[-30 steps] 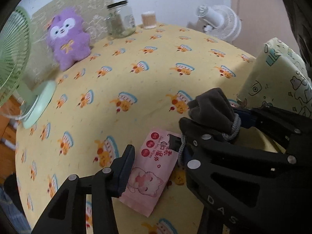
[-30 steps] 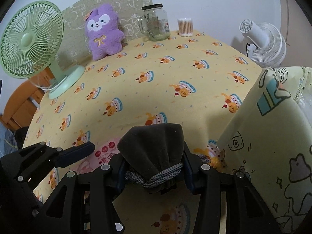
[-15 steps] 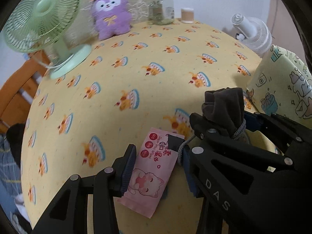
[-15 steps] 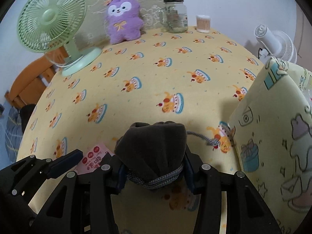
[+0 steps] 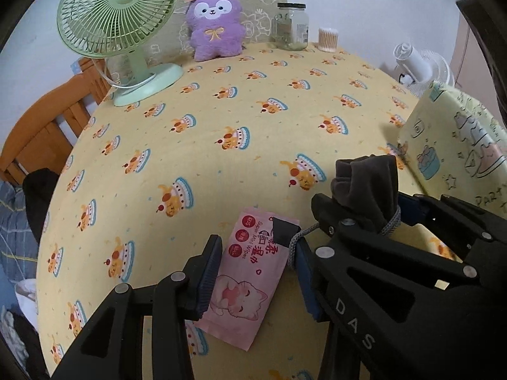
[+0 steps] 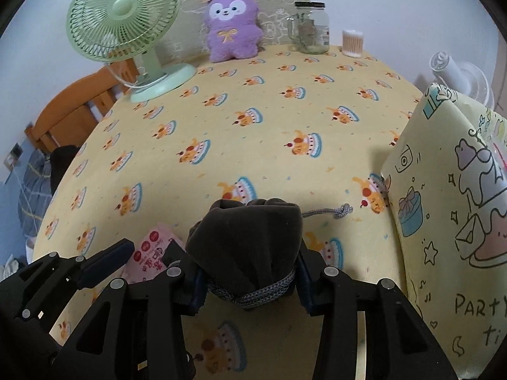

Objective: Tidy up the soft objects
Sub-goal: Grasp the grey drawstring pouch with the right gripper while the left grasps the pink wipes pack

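Note:
My right gripper is shut on a dark grey drawstring pouch, held above the yellow tablecloth; its grey cord trails right. The pouch also shows in the left wrist view. My left gripper is open, its fingers on either side of a pink wet-wipes pack lying flat on the cloth; the pack shows in the right wrist view. A purple plush toy sits at the table's far edge. A pale yellow printed fabric bag stands at the right.
A green desk fan stands at the far left. A glass jar and a cotton-swab tub stand at the back. A white fan is beyond the right edge. A wooden chair is at the left.
Both grippers have risen and tipped back, so more of the table and the far objects show. The pouch stays gripped; the pack stays between the open left fingers.

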A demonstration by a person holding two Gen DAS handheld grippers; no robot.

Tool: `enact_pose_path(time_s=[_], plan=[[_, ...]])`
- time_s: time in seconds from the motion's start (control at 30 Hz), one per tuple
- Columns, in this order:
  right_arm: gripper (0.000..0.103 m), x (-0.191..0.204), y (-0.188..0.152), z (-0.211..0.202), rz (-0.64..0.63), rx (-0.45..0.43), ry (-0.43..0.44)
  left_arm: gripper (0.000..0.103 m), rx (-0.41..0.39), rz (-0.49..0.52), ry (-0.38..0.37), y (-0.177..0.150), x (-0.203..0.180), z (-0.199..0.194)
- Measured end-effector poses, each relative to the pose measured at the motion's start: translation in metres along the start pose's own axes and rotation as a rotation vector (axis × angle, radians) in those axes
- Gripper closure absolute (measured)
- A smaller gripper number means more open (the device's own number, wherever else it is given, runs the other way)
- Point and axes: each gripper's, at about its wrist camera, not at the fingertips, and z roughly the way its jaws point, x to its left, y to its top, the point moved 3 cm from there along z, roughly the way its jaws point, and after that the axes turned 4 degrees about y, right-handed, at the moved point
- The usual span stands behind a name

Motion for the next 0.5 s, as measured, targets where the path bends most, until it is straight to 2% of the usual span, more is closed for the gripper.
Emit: enact_pose_path(time_s=[0.17,0.4,0.5], plan=[[0.055,0.004,0.006,-0.014,-0.002,-0.02,-0.007,0.056,-0.042,0.001,-0.004,0.01,0.002,-0.016],[0.055,0.01,0.023,-0.042,-0.018,-0.079,-0.011,0.062,-0.112,-0.006,-0.01,0.025,0.005,-0.041],[0.055,0.012,0.029,-0.052,-0.022,-0.101,-0.016,0.068,-0.136,-0.012,-0.012,0.028,0.005,-0.049]])
